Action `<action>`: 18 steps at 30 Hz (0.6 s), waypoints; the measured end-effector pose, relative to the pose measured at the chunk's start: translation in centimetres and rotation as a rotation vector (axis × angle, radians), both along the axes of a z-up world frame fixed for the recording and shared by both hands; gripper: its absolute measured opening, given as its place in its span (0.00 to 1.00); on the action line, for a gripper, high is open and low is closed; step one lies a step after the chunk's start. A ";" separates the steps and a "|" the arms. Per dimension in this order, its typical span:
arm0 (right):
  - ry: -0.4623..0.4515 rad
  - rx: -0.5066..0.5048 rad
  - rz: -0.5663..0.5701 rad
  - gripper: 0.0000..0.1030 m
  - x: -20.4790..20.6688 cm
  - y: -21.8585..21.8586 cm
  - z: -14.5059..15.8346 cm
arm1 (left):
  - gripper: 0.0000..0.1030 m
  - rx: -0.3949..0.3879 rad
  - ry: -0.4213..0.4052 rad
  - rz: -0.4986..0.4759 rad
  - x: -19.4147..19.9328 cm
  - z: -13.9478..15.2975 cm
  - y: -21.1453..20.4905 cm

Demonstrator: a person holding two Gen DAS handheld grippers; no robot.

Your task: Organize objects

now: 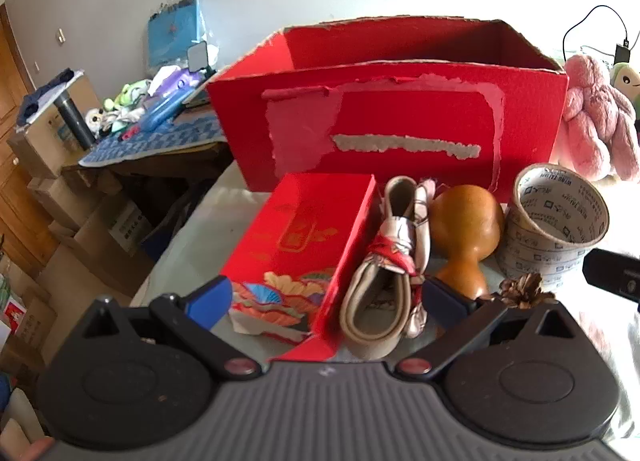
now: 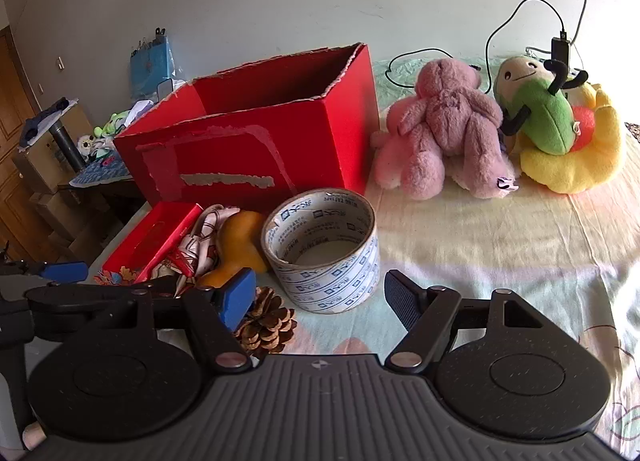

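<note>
A large open red box (image 1: 384,117) (image 2: 248,141) stands at the back of the bed. In front of it lie a small red printed box (image 1: 304,245), a beige folded pouch tied with a scarf (image 1: 384,289), a brown gourd (image 1: 466,233), a tape roll (image 2: 324,253) and a pine cone (image 2: 266,321). My left gripper (image 1: 326,299) is open wide, and the near ends of the small red box and the pouch lie between its fingers. My right gripper (image 2: 320,299) is open just short of the tape roll, with the pine cone by its left finger.
A pink plush (image 2: 448,129), a green plush (image 2: 540,117) and a yellow plush (image 2: 576,165) sit to the right of the big box, with a black cable (image 2: 492,37) behind them. A cluttered side table (image 1: 160,141) and cardboard boxes (image 1: 80,229) stand off the bed's left edge.
</note>
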State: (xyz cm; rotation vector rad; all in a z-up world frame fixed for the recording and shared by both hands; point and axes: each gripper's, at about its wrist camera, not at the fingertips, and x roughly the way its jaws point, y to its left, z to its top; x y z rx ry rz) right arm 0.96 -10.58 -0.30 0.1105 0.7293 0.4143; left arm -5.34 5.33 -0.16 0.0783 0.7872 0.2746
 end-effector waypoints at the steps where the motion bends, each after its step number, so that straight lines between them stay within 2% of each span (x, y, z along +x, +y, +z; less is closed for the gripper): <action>1: -0.004 0.001 0.002 0.73 -0.1 0.1 0.0 | 0.98 0.003 -0.005 0.002 -0.2 0.0 0.1; 11: -0.003 0.006 0.008 0.73 -0.2 0.4 -0.1 | 0.99 0.005 -0.005 0.009 -0.7 0.2 0.5; 18: 0.007 0.094 0.015 0.72 0.7 -0.9 0.6 | 0.99 0.028 -0.011 0.000 0.2 0.9 0.0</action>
